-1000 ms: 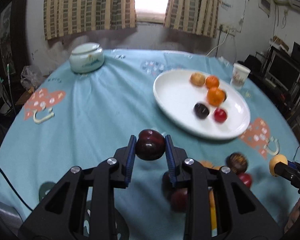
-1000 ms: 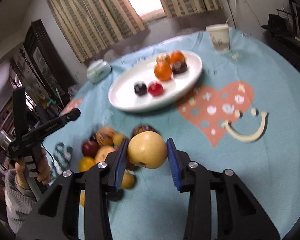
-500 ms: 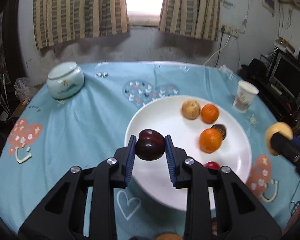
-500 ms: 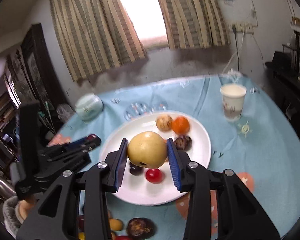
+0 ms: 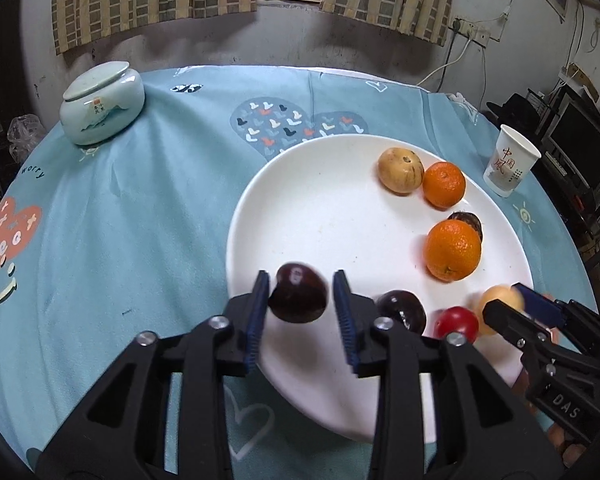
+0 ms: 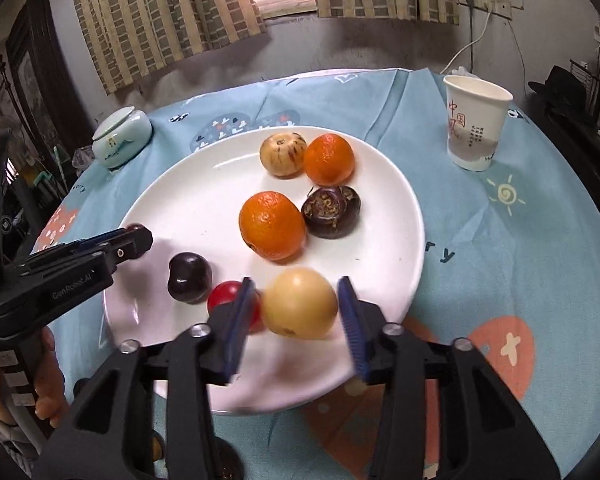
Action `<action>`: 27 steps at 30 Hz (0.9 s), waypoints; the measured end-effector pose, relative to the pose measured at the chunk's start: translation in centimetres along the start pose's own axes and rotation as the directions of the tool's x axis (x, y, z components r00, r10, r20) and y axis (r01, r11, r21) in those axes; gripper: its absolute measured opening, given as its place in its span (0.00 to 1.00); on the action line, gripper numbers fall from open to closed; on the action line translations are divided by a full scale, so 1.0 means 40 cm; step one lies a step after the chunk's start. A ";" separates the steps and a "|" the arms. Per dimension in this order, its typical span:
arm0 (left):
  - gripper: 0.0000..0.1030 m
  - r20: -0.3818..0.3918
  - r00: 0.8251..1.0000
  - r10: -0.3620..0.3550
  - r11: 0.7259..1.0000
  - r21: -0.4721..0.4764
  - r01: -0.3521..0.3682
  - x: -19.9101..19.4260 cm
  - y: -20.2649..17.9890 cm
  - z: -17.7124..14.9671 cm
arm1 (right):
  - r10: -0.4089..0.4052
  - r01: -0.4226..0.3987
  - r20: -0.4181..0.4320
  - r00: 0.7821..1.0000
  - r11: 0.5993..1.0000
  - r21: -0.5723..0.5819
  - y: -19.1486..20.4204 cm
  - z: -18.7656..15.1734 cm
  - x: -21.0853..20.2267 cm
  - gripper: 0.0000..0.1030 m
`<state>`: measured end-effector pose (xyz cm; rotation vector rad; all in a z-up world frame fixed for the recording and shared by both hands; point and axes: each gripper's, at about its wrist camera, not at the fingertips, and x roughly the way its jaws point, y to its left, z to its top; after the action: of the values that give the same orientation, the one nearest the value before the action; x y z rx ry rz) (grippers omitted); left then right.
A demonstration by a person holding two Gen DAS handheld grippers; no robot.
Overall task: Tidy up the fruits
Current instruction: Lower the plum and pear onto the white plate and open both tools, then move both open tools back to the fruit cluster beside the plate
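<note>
A white plate (image 5: 319,208) (image 6: 188,184) holds two oranges (image 6: 272,224), a tan fruit (image 6: 282,154), a dark brown ridged fruit (image 6: 331,212), a dark plum (image 6: 190,276) and a small red fruit (image 6: 226,296). My left gripper (image 5: 300,308) hangs over the plate's near rim with its jaws opening. A blurred dark red plum (image 5: 298,298) sits loose between them, with a gap at the right pad. Over the plate's near side, my right gripper (image 6: 296,316) has its jaws opening around a yellow fruit (image 6: 300,304), with gaps on both sides.
A pale green lidded jar (image 5: 102,104) stands at the table's far left. A paper cup (image 6: 475,124) stands right of the plate. A teal patterned cloth (image 5: 140,220) covers the round table. A person's hand (image 6: 48,372) grips the left tool's handle.
Both grippers have moved from the loose fruit onto the near side of the plate. Their jaws have spread, and the plum and the yellow fruit are no longer clamped.
</note>
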<state>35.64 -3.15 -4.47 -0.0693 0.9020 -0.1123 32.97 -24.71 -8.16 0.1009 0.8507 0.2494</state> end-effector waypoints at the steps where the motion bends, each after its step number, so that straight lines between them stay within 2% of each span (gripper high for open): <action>1: 0.48 0.005 1.000 -0.006 1.000 -0.002 0.006 -0.004 0.001 -0.001 | -0.013 0.013 0.019 1.000 1.000 -0.001 0.000 0.002 -0.011 0.72; 3: 0.54 0.009 1.000 -0.014 1.000 -0.002 0.014 -0.016 0.001 0.003 | -0.017 0.018 0.081 0.997 1.000 -0.012 0.006 0.014 -0.049 0.74; 5: 0.69 0.021 1.000 -0.003 1.000 0.000 0.003 -0.034 -0.002 0.008 | -0.016 0.018 0.157 0.988 1.000 -0.008 0.010 0.031 -0.107 0.74; 8: 0.71 0.058 0.998 0.005 1.000 -0.011 -0.005 -0.087 0.010 0.020 | 0.013 -0.015 0.284 0.959 1.000 0.005 0.022 0.052 -0.222 0.75; 10: 0.75 0.087 0.996 0.009 1.000 -0.027 -0.007 -0.135 0.027 0.032 | 0.075 -0.073 0.370 0.926 0.997 -0.020 0.053 0.059 -0.324 0.78; 12: 0.85 0.146 0.988 0.041 0.998 -0.048 -0.034 -0.209 0.050 0.035 | 0.141 -0.133 0.450 0.882 0.990 -0.050 0.087 0.053 -0.422 0.96; 14: 0.91 0.201 0.975 0.090 0.995 -0.055 -0.081 -0.275 0.071 0.021 | 0.201 -0.179 0.514 0.834 0.979 -0.093 0.122 0.032 -0.501 0.99; 15: 0.91 0.215 0.970 0.118 0.993 -0.050 -0.110 -0.296 0.078 0.011 | 0.214 -0.185 0.520 0.827 0.977 -0.108 0.136 0.027 -0.518 0.99; 17: 0.92 0.222 0.960 0.169 0.986 -0.040 -0.164 -0.327 0.093 -0.020 | 0.245 -0.202 0.509 0.825 0.969 -0.139 0.163 0.010 -0.540 0.99; 19: 0.93 0.216 0.958 0.190 0.982 -0.041 -0.185 -0.342 0.111 -0.071 | 0.261 -0.212 0.487 0.834 0.965 -0.153 0.180 -0.013 -0.540 0.99; 21: 0.95 0.179 0.965 0.194 0.981 -0.059 -0.186 -0.332 0.131 -0.135 | 0.250 -0.201 0.446 0.859 0.967 -0.155 0.179 -0.051 -0.518 0.99; 23: 0.95 0.123 0.977 0.176 0.984 -0.024 -0.175 -0.316 0.130 -0.191 | 0.241 -0.215 0.445 0.863 0.970 -0.111 0.140 -0.125 -0.484 0.99; 24: 0.95 0.121 0.980 0.159 0.987 -0.006 -0.160 -0.316 0.125 -0.220 | 0.231 -0.214 0.428 0.874 0.973 -0.089 0.126 -0.151 -0.465 0.99; 26: 0.96 0.084 0.986 0.147 0.988 0.034 -0.151 -0.305 0.111 -0.282 | 0.208 -0.213 0.340 0.917 0.977 -0.024 0.084 -0.201 -0.405 0.99; 27: 0.96 0.073 0.987 0.145 0.988 0.049 -0.149 -0.301 0.103 -0.302 | 0.207 -0.221 0.300 0.931 0.975 0.012 0.074 -0.219 -0.388 0.99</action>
<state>19.03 2.31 -3.01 0.0437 0.8316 0.0030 16.04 -25.97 -2.01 0.2686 0.5446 0.4091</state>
